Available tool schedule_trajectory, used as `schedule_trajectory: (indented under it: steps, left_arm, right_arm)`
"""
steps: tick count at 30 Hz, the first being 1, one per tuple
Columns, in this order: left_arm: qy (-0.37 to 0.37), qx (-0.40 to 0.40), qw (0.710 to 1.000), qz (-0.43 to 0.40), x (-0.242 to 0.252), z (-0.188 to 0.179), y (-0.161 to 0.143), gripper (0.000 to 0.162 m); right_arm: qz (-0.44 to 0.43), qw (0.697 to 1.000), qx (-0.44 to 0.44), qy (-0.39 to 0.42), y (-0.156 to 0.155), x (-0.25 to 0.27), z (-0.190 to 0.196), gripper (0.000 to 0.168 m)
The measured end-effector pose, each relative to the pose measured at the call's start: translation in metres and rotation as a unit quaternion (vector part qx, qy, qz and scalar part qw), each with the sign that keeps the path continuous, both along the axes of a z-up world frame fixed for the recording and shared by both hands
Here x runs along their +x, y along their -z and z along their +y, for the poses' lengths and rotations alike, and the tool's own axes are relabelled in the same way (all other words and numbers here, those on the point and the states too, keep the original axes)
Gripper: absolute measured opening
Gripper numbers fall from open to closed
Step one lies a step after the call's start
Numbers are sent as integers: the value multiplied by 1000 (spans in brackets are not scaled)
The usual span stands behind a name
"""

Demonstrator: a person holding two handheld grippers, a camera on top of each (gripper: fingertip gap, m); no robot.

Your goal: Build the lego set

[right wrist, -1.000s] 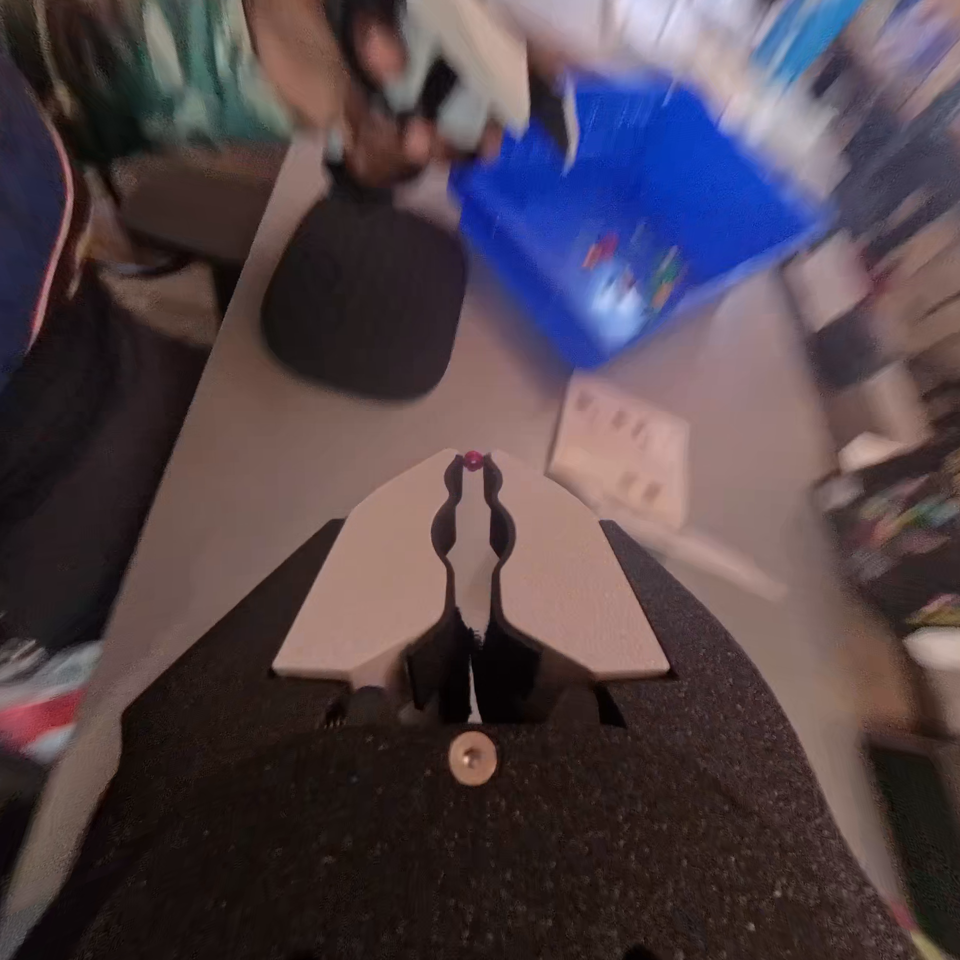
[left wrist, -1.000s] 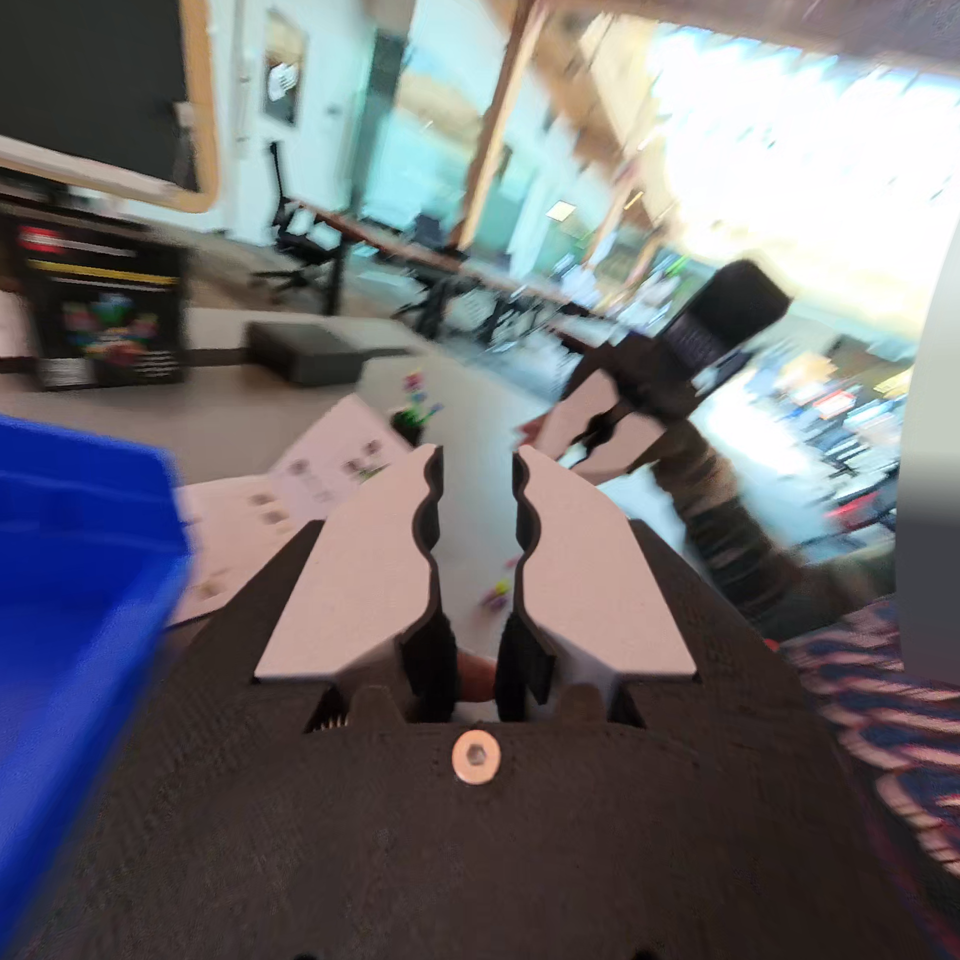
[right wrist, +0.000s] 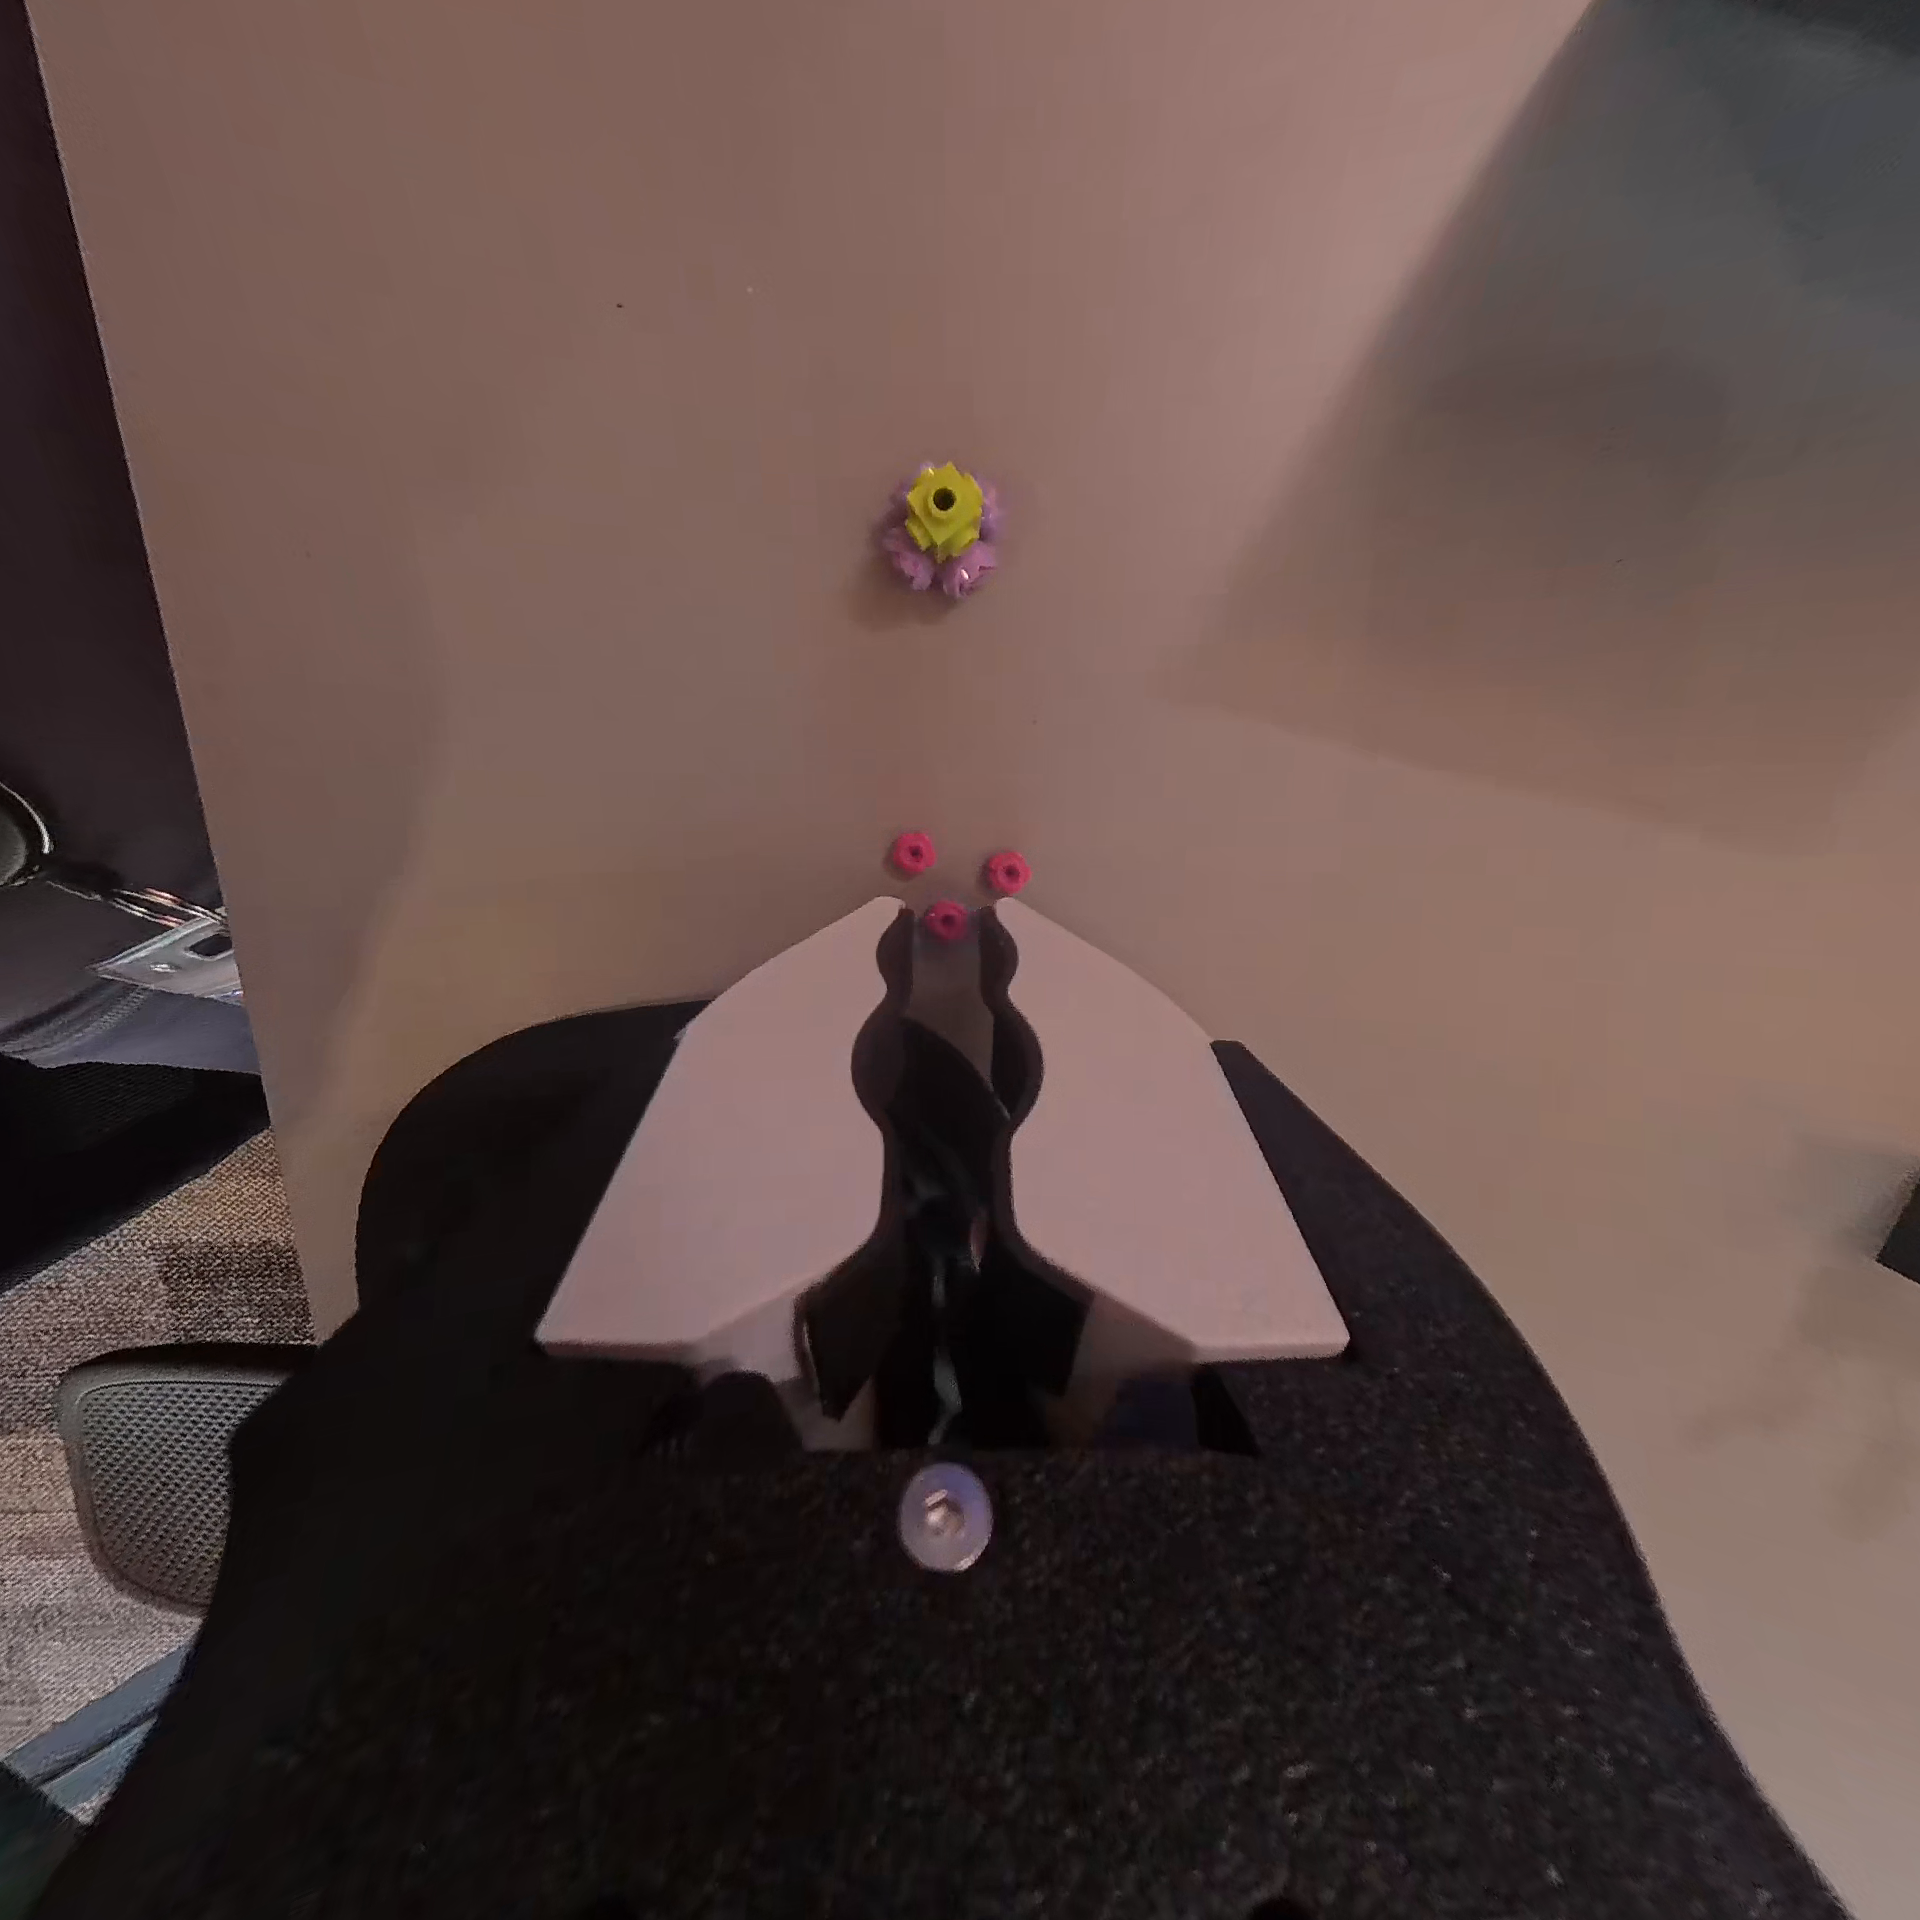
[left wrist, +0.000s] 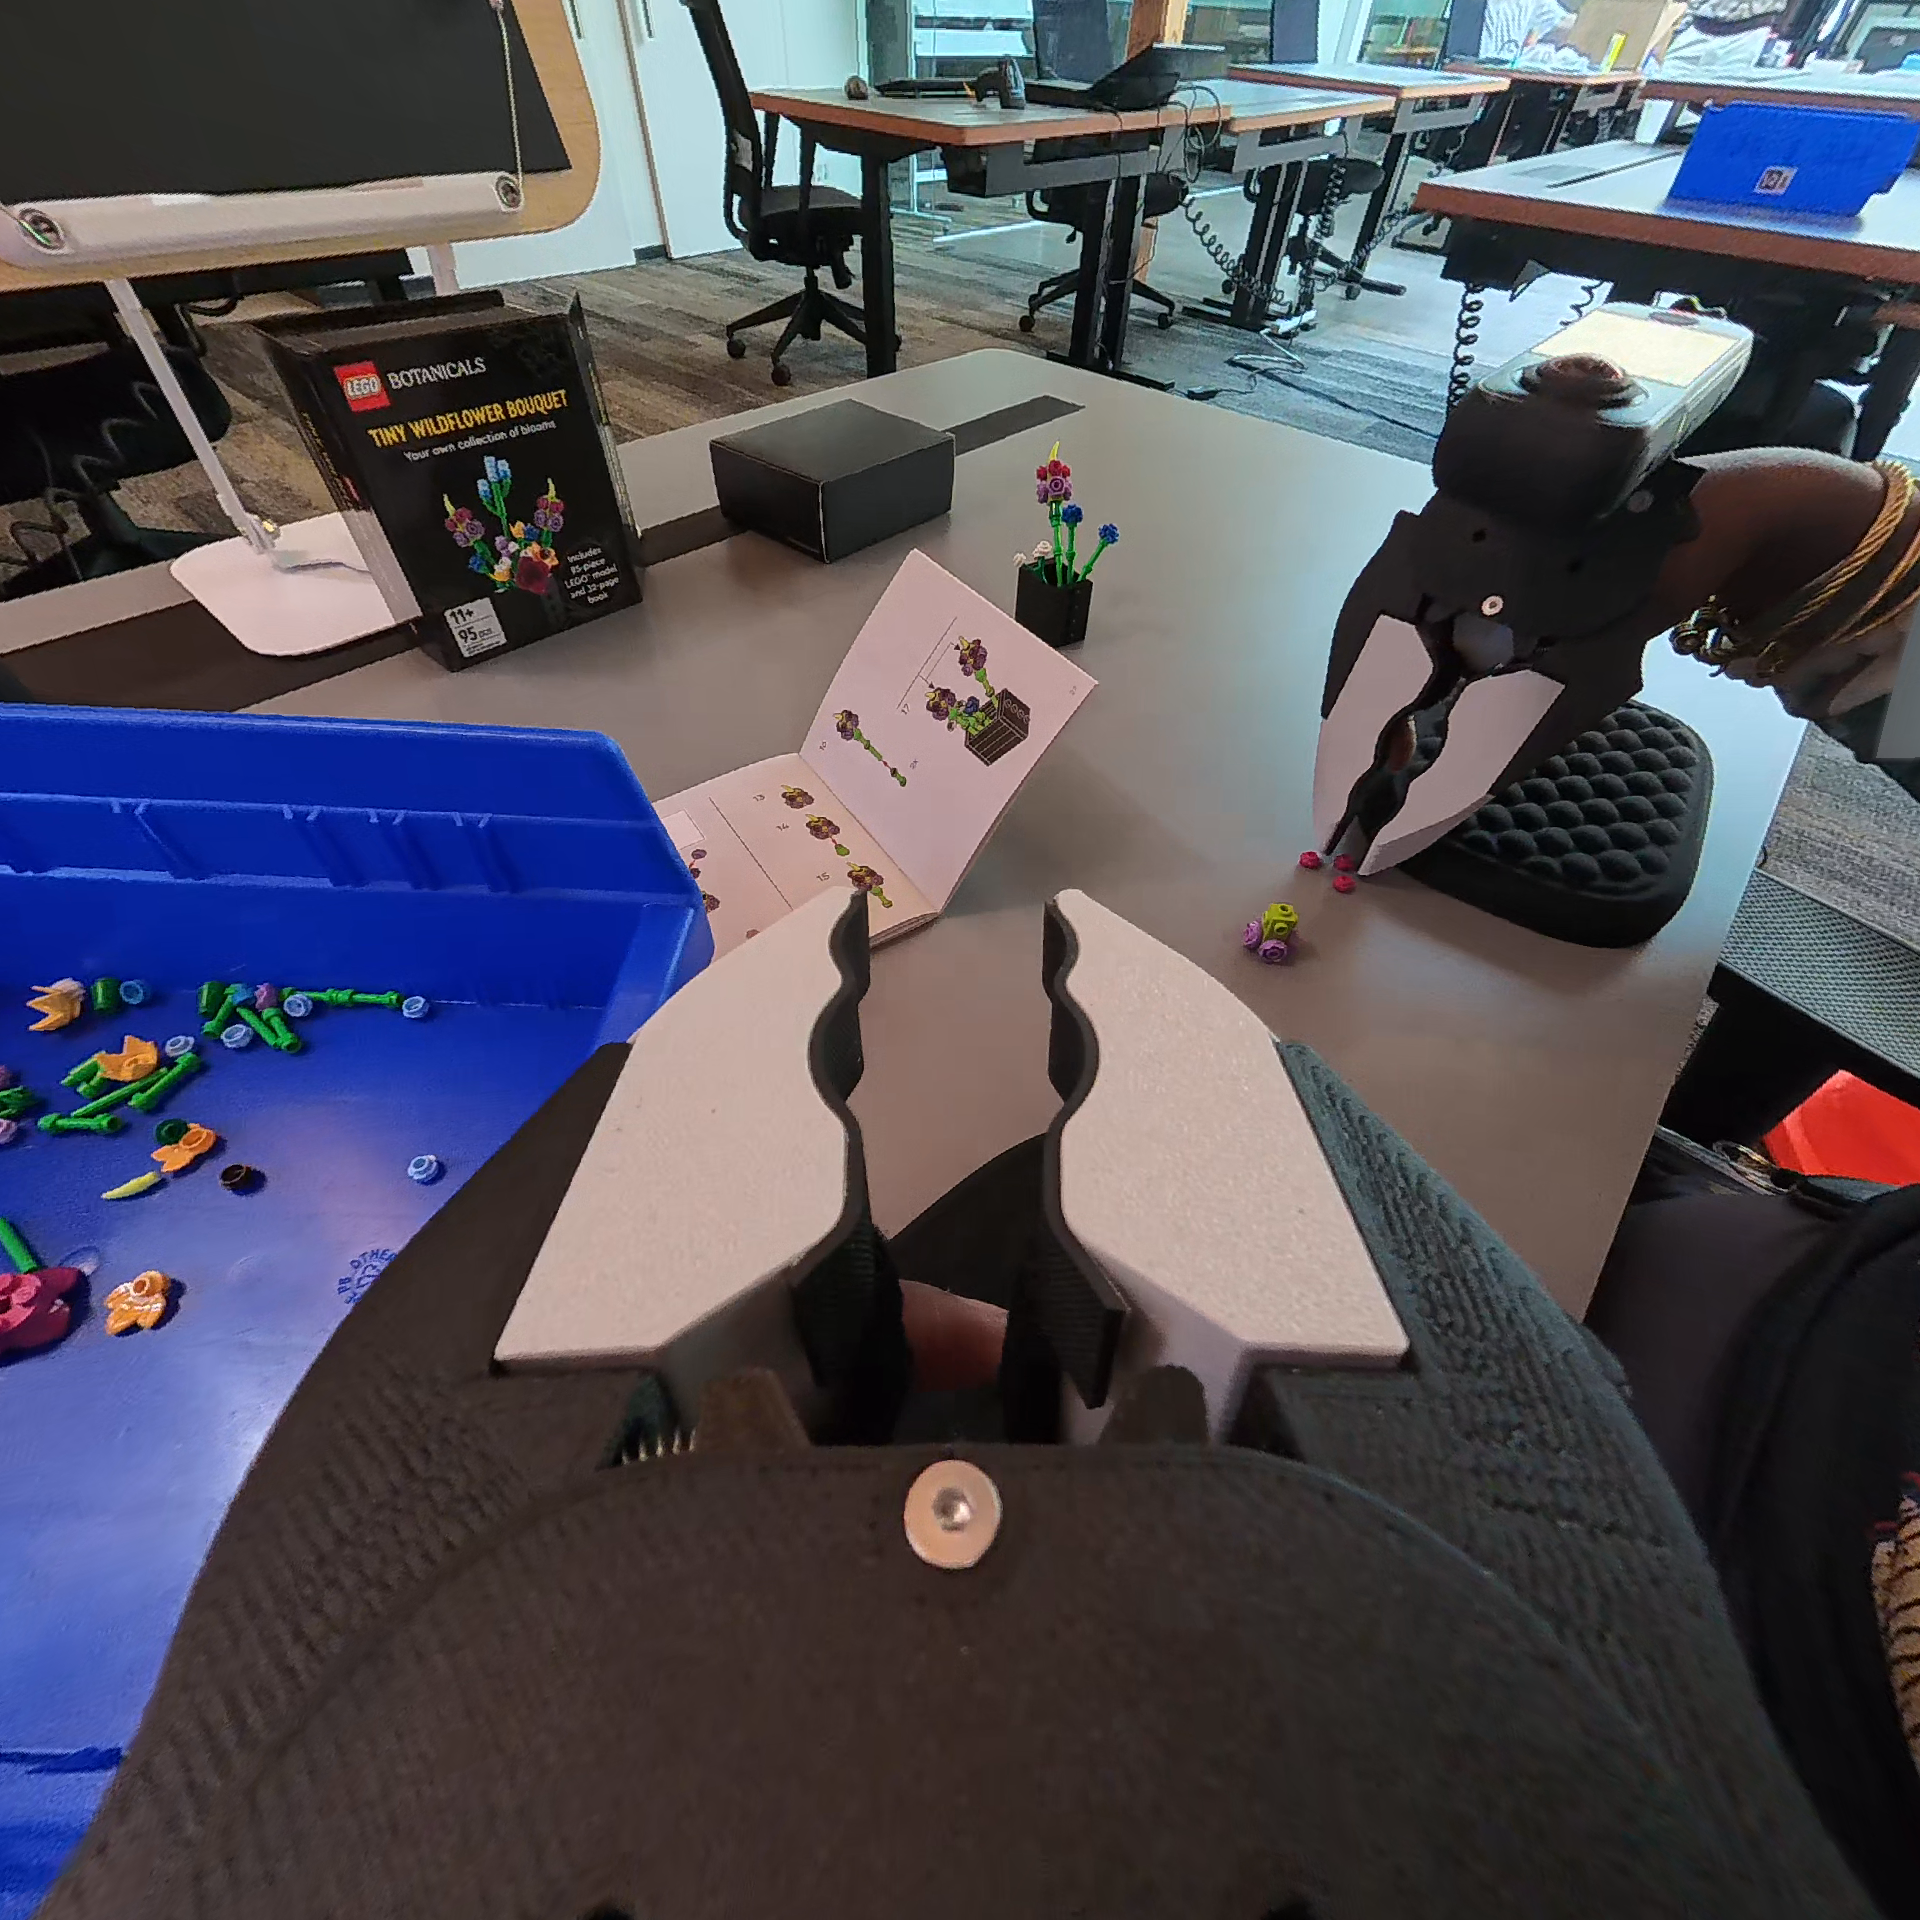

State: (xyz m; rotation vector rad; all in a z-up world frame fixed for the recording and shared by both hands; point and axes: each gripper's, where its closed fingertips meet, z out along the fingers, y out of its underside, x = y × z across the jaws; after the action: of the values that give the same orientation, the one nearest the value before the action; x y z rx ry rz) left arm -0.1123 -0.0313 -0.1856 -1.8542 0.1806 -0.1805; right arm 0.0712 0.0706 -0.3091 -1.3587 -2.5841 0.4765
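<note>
I am looking down at three pink studs near the desk's right edge; one pink stud [right wrist: 947, 921] is sitting between the tips of my right gripper [right wrist: 948, 910], whose jaws are standing narrowly apart around it. The lime-and-purple flower head [right wrist: 941, 530] is lying farther in. My left gripper [left wrist: 954, 906] is hovering wide and empty beside the blue bin [left wrist: 436, 821].

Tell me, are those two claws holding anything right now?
The left gripper is open and empty. The right gripper has a pink stud between its tips on the table; a firm hold cannot be told.
</note>
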Motion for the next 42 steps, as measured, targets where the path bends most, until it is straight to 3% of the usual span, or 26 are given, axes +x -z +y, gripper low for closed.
schedule_trajectory:
  steps: [5,8,10,14,17,19,23,28,31,34,42]
  left_arm:
    - [-2,-6,1000,9,-1,-2,1,32]
    - [0,-19,1000,12,-3,-5,3,32]
    - [1,-31,999,8,-5,-6,6,32]
    - [-9,-58,998,34,-30,-9,-1,33]
    - [-41,-74,992,93,-77,-9,-23,33]
    - [-40,-97,989,103,-111,-6,-34,33]
    - [-109,-199,966,121,-210,15,-26,28]
    - [-200,-366,909,28,-299,46,35,24]
    - [-220,-425,877,-35,-315,59,72,24]
    - [-247,-464,850,-42,-324,63,98,21]
    - [-300,-488,820,-8,-332,65,114,21]
  right_arm:
    - [30,999,-21,14,-9,-3,0,16]
    - [134,987,-84,40,-33,-15,-2,24]
    - [249,955,-144,67,-57,-25,1,29]
    - [450,852,-234,130,-100,-28,24,30]
    - [522,797,-266,146,-124,-17,35,30]
    - [546,777,-272,152,-130,-12,38,29]
    - [554,769,-280,152,-130,-9,36,29]
    - [552,771,-277,155,-129,-10,37,29]
    - [554,766,-283,159,-130,-9,39,29]
    - [558,760,-289,163,-131,-8,41,29]
    - [562,760,-285,159,-132,-7,40,29]
